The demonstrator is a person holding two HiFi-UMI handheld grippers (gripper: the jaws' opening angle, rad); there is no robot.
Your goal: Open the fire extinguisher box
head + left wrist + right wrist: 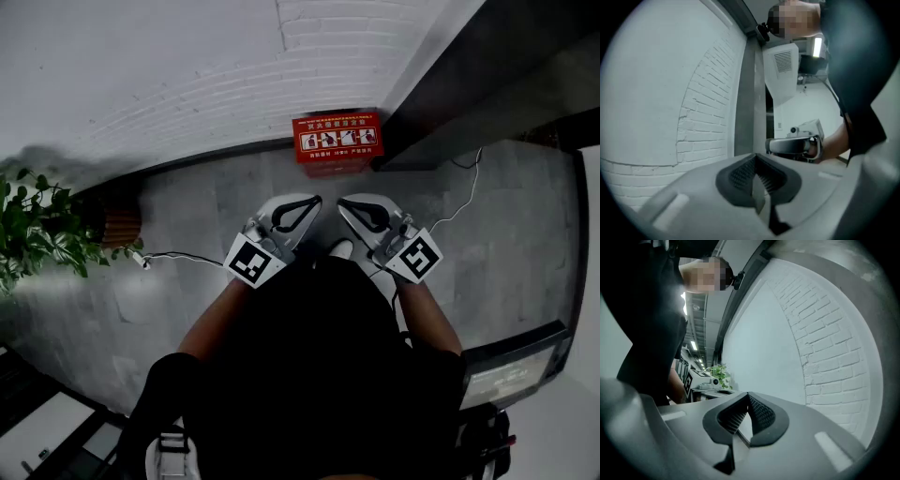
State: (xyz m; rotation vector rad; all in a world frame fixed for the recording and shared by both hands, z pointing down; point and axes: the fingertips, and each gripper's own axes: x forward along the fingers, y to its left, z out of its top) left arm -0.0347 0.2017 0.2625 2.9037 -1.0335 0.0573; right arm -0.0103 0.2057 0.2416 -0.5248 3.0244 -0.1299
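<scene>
A red fire extinguisher box stands on the floor against the white brick wall, its lid down, with a row of pictures on top. My left gripper and right gripper hang side by side in front of my body, tips pointing at the box and well short of it. Both are shut with nothing between the jaws. In the left gripper view the left gripper has its pads together, and the right gripper shows beyond as a grey body. The right gripper is likewise shut.
A potted plant stands at the left by the wall. A white cable runs across the grey floor. A dark column rises right of the box. A cart with a screen stands at the lower right.
</scene>
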